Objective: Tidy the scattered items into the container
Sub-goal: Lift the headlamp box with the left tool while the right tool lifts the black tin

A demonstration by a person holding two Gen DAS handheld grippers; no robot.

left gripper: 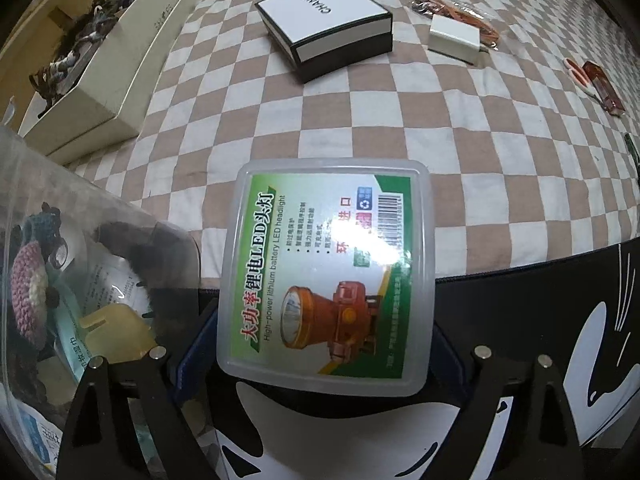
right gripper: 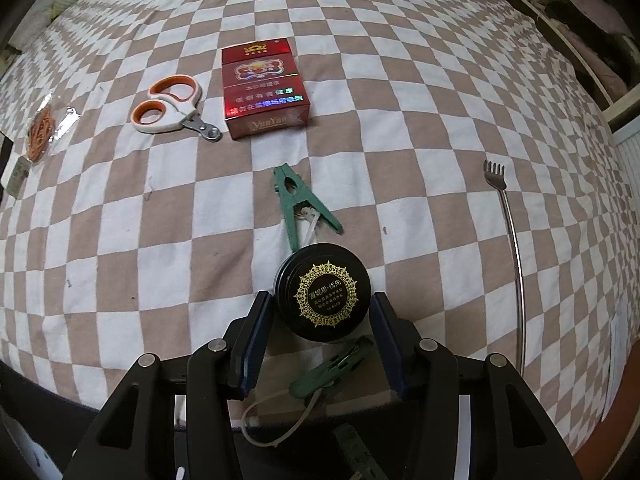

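On the checked cloth (right gripper: pixel 120 240), the right wrist view shows one pair of scissors (right gripper: pixel 170 104), one red cigarette pack (right gripper: pixel 264 88), two green clips (right gripper: pixel 298 208), one round black tin (right gripper: pixel 322 298), one metal back scratcher (right gripper: pixel 514 256) and one bag of rubber bands (right gripper: pixel 40 128). The left wrist view shows one clear plastic case (left gripper: pixel 326 276), one black-and-white box (left gripper: pixel 326 20), one white charger (left gripper: pixel 454 38), one open cardboard box (left gripper: pixel 100 76) and one clear tub (left gripper: pixel 24 200).
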